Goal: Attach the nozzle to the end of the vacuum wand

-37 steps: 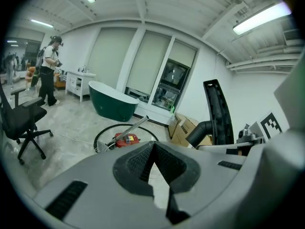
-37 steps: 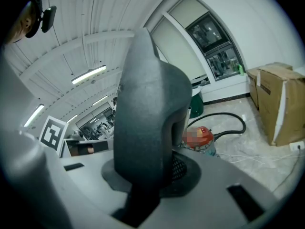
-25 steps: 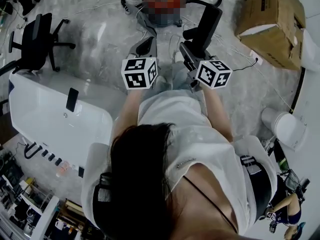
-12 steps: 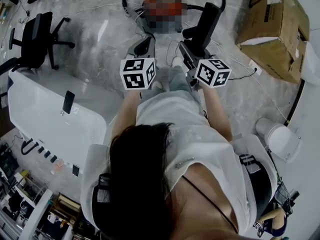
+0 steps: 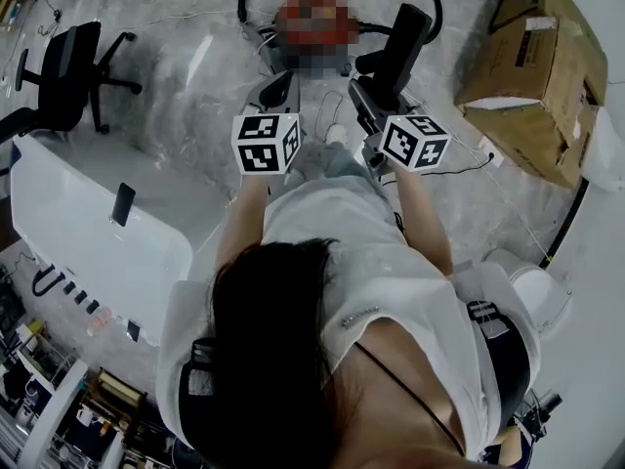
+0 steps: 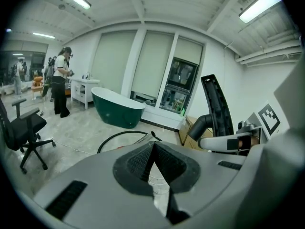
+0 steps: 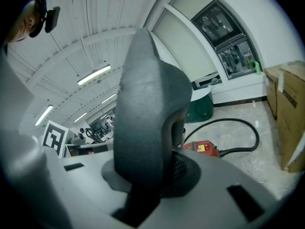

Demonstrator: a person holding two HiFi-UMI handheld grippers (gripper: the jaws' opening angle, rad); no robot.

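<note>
Nearest, the left gripper [image 6: 152,149] is clenched with nothing between its jaws, while the right gripper [image 7: 150,175] grasps the black nozzle [image 7: 147,89], which stands upright. Farther on the floor is the shiny end of the vacuum wand [image 6: 149,135], then the red vacuum cleaner [image 7: 204,148] with its black hose [image 7: 250,128]

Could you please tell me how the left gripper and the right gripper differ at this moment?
The left gripper has its jaws shut together and empty; the right gripper has its jaws clamped on the black nozzle. Nothing sticks out past the left gripper, while the nozzle rises tall above the right gripper. Both carry a marker cube.
</note>
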